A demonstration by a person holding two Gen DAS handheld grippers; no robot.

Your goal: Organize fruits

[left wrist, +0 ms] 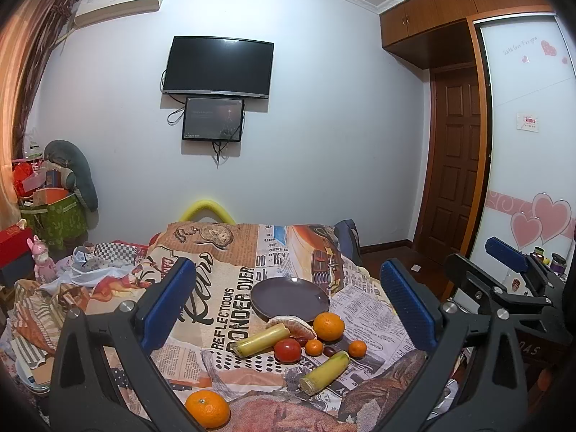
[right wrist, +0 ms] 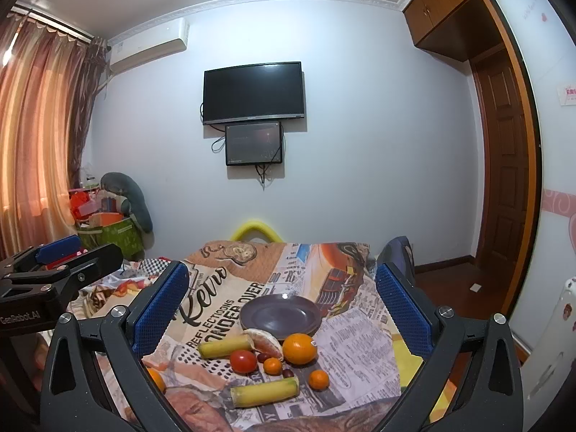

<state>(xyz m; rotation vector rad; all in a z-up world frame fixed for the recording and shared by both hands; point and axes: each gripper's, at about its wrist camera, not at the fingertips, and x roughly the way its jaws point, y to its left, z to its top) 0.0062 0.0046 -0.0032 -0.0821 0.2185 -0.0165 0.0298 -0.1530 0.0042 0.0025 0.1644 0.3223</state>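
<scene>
Left wrist view, nearest first: the left tool [left wrist: 288,309] hangs above the cloth-covered surface [left wrist: 230,288] with its blue pads [left wrist: 169,302] wide apart and nothing between them. Close under it lies a lone orange [left wrist: 207,408], off to the left of the rest. Just beyond, a cut yellow-green stalk piece [left wrist: 324,372] lies slantwise, then a loose cluster: a red tomato [left wrist: 287,350], two small mandarins [left wrist: 314,347] [left wrist: 357,348], two dark little fruits too small to name, a second stalk piece [left wrist: 260,341], a peeled citrus half [left wrist: 292,327] and a big orange [left wrist: 328,326]. Past them sits the dark plate [left wrist: 289,297], bare; the peeled half lies at its near rim, whether touching I cannot tell.

Right wrist view shows the right tool [right wrist: 282,316] likewise spread and holding nothing, poised over the same spread of fruit, with the plate [right wrist: 280,312] behind it. Farther back are the wall screens [right wrist: 253,93] and a wardrobe.

By my judgement the sorting has not begun: no fruit is on the plate, so every piece remains to be gathered, the stray orange included
</scene>
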